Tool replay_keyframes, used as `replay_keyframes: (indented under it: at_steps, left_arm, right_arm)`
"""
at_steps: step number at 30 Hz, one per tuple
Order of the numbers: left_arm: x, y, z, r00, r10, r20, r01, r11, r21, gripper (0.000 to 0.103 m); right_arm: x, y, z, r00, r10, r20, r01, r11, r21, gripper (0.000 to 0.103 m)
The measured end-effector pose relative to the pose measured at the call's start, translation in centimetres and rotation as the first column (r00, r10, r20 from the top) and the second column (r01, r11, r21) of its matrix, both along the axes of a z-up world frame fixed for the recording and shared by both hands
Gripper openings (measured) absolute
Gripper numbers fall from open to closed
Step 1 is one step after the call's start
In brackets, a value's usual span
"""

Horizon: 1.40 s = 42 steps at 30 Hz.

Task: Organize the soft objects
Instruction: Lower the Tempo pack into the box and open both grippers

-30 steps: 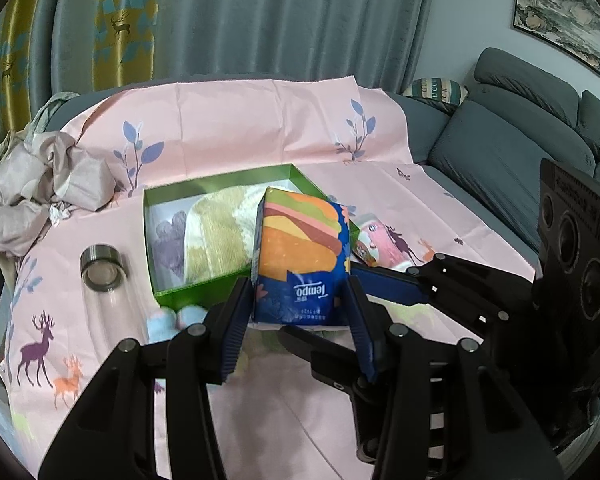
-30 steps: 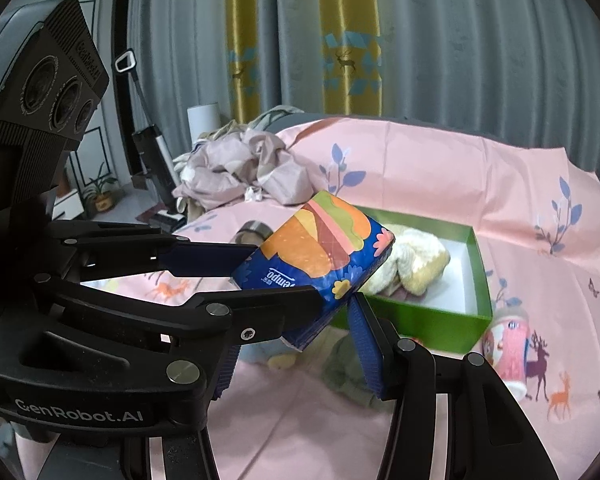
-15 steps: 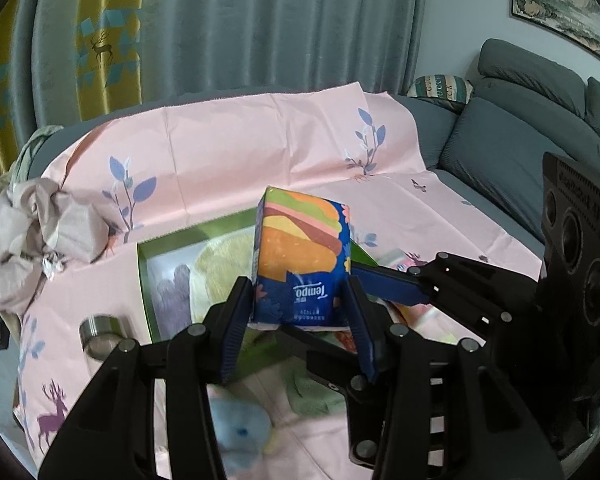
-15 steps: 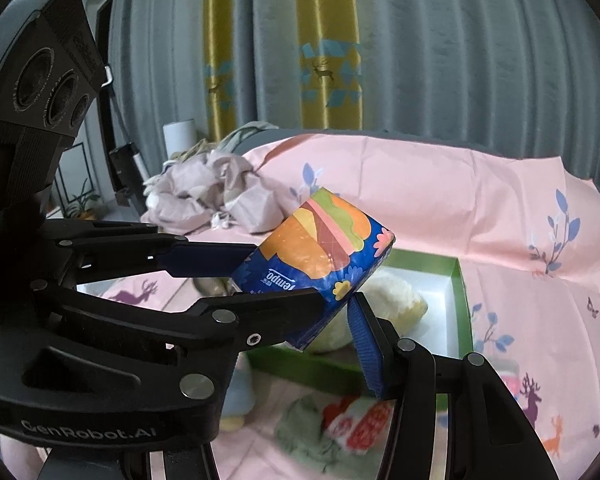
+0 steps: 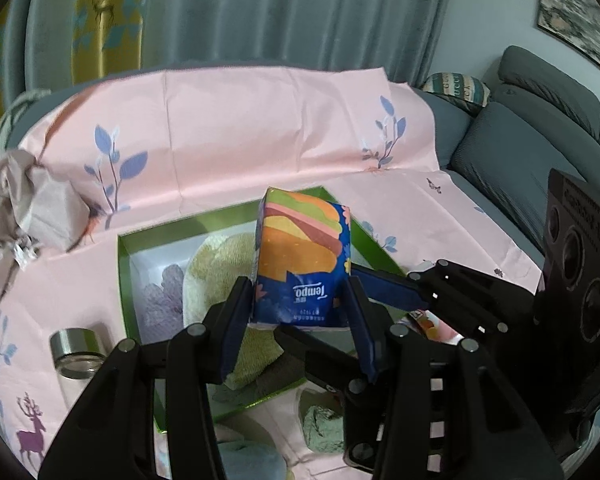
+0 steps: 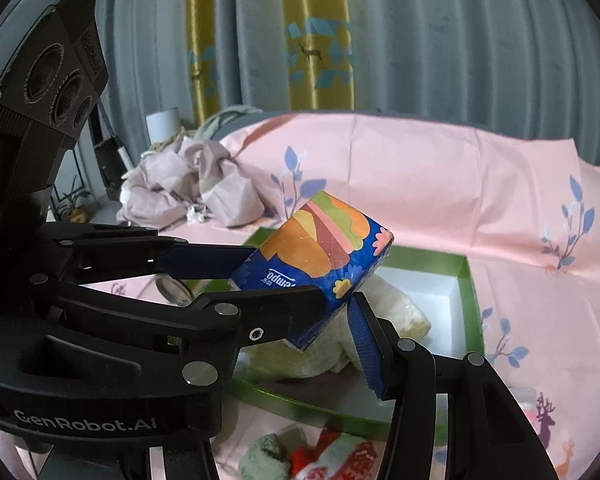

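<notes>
I had the tissue pack (image 5: 302,258) clamped between the pads of my left hand-held gripper (image 5: 296,316), and the right hand-held gripper (image 6: 296,300) pinched its near end crosswise, so both held it. It hung in the air over the open green box (image 5: 125,264), long axis pointing away from the left gripper and up. The box lay directly below and ahead, a cream plush (image 5: 220,264) already inside. Everything sat on a pink printed sheet (image 5: 260,128) over a grey sofa (image 5: 540,128), curtains (image 6: 420,40) behind.
</notes>
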<state>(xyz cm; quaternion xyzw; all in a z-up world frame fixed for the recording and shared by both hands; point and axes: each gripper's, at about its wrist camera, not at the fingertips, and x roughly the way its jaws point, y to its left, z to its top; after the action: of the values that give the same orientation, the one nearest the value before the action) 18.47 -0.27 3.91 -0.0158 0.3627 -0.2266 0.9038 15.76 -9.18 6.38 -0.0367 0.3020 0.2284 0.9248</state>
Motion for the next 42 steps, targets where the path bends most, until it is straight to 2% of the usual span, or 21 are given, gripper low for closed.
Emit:
replay_keyframes:
  at_steps: [9,24,42]
  left_arm:
    - [2.5,0.2,-2.6,0.995,0.027,-0.093,-0.031,0.999,-0.038,0.044]
    - [3.8,0.1,-4.3,0.990,0.042,-0.133,-0.045,0.999,-0.018,0.045]
    - [4.3,-0.1,-5.0,0.985,0.051,-0.162,-0.053,0.999,-0.005,0.046]
  right_arm:
    - [2.2,-0.1,-2.6,0.998,-0.016,-0.068,0.016,1.000,0.010,0.054]
    - [3.8,0.1,-4.4,0.992,-0.019,-0.123,0.018,1.000,-0.002,0.054]
    - [3.9,0.4,-5.2,0.987,-0.028,-0.156,0.024,0.999,-0.025,0.054]
